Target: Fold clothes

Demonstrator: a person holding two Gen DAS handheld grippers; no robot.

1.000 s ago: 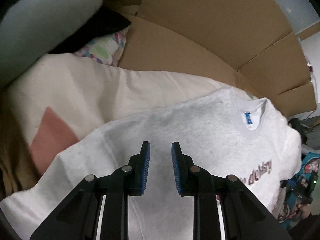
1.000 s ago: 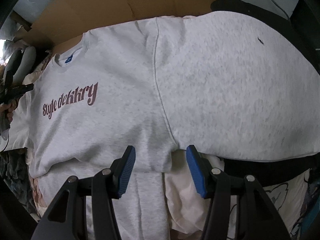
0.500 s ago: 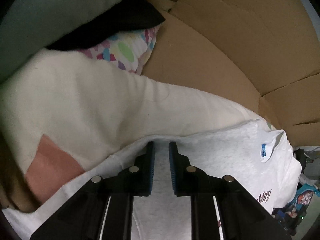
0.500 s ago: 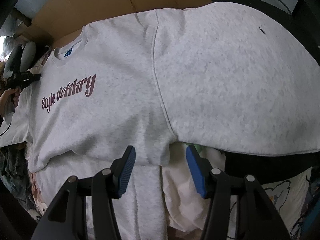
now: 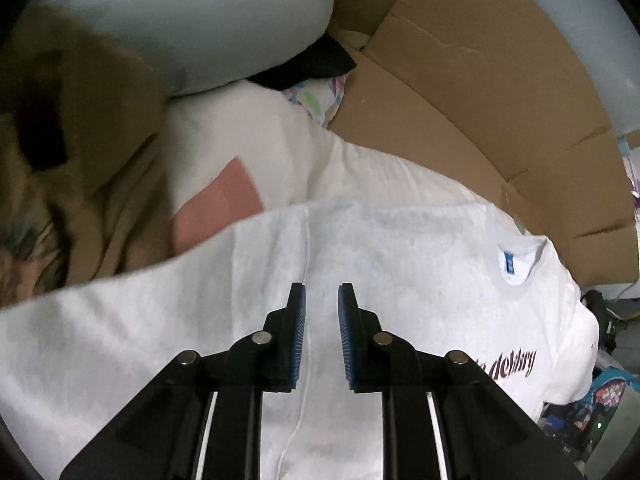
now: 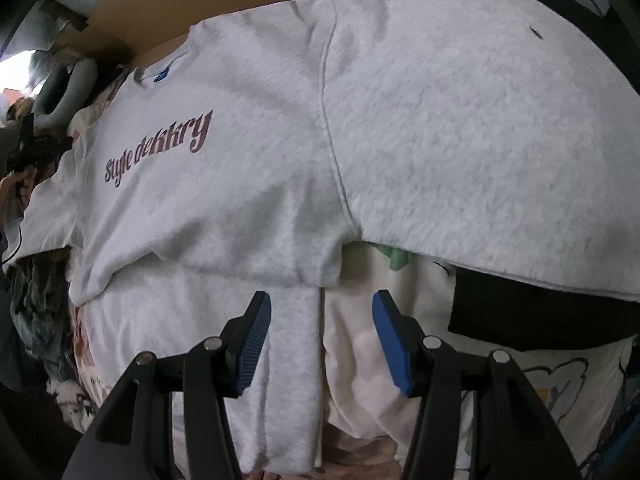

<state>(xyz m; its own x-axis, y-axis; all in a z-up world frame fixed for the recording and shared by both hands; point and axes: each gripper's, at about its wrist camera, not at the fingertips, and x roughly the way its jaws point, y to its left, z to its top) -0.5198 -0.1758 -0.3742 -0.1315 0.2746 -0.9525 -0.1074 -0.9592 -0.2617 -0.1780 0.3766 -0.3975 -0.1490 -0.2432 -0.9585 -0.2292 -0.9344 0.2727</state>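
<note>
Fleecy grey sweatshirt [image 6: 248, 184] lies flat; your left gripper [image 5: 322, 300] has its ribbed fingers narrowly parted, empty; your right gripper [image 6: 322, 304] gapes, holding nothing.

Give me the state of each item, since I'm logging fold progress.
Grey sweatshirt: face up, sleeve spread out sideways, lower part folded under.
Left gripper: jaws narrowly apart, gripping nothing.
Right gripper: jaws open, empty.
Cardboard box: flaps open.
</note>
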